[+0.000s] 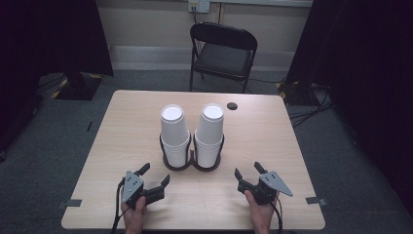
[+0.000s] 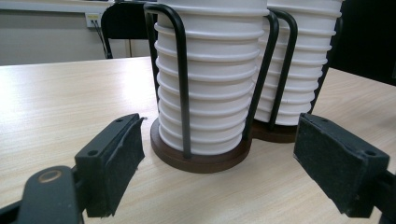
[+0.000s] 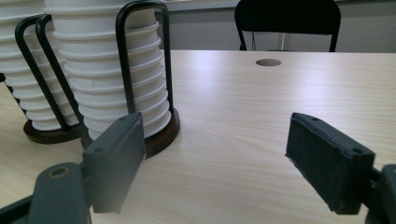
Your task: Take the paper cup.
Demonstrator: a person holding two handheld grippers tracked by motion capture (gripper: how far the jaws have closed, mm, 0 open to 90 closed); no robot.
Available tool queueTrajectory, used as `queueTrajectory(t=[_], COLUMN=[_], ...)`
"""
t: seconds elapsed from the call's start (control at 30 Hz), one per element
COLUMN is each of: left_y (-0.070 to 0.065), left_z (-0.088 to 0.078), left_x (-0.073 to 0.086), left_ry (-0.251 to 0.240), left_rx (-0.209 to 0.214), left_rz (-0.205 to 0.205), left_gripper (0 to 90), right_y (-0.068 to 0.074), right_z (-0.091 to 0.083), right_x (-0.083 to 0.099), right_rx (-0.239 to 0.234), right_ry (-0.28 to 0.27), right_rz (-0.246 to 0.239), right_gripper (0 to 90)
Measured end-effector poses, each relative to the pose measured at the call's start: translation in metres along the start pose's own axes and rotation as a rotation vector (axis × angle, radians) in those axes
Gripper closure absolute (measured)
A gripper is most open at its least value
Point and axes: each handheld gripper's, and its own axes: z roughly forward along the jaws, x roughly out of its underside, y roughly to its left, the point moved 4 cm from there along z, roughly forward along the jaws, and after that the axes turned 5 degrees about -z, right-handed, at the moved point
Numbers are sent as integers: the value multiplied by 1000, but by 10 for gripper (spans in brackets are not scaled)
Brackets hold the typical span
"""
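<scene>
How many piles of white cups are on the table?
2. The left cup stack and the right cup stack stand side by side in a black double holder at the middle of the table.

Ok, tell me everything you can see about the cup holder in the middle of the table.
The cup holder is a double rack: two round dark brown bases, wood by the look, side by side, each with black bent-wire hoops rising around a stack. Each base carries a stack of white paper cups nested upside down, which rises above the hoops. It stands upright on the pale wooden table, ahead of both open grippers, which do not touch it.
</scene>
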Motion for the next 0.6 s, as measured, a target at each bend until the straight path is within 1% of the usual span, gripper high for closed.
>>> queueTrajectory(t=[0.03, 0.13, 0.17, 0.2, 0.23, 0.33, 0.43, 0.47, 0.5, 0.6], left_y=[0, 0, 0, 0, 0, 0, 0, 0, 0, 0], left_z=[0, 0, 0, 0, 0, 0, 0, 0, 0, -1], left_x=[0, 0, 0, 0, 0, 0, 0, 0, 0, 0], left_ry=[0, 0, 0, 0, 1, 0, 2, 2, 1, -4], left_rx=[-1, -1, 1, 1, 4, 7, 11, 11, 10, 15], left_rz=[-1, -3, -4, -4, -3, 0, -2, -3, -4, 6], left_gripper=[156, 156, 156, 156, 156, 155, 156, 156, 156, 156], right_y=[2, 6, 10, 10, 14, 16, 23, 23, 26, 30], right_z=[0, 0, -2, -2, -2, -3, -2, -2, -1, 0], right_x=[-1, -5, -12, -12, -17, -20, -29, -29, -35, -49], right_rx=[-20, -39, -51, -51, -69, -84, -122, -122, -140, -159], right_ry=[10, 4, -9, -9, -16, -20, -31, -31, -43, -71], right_rz=[8, 15, -10, -10, -10, -3, 1, 1, 2, -7], right_gripper=[189, 185, 185, 185, 177, 170, 163, 163, 148, 144])
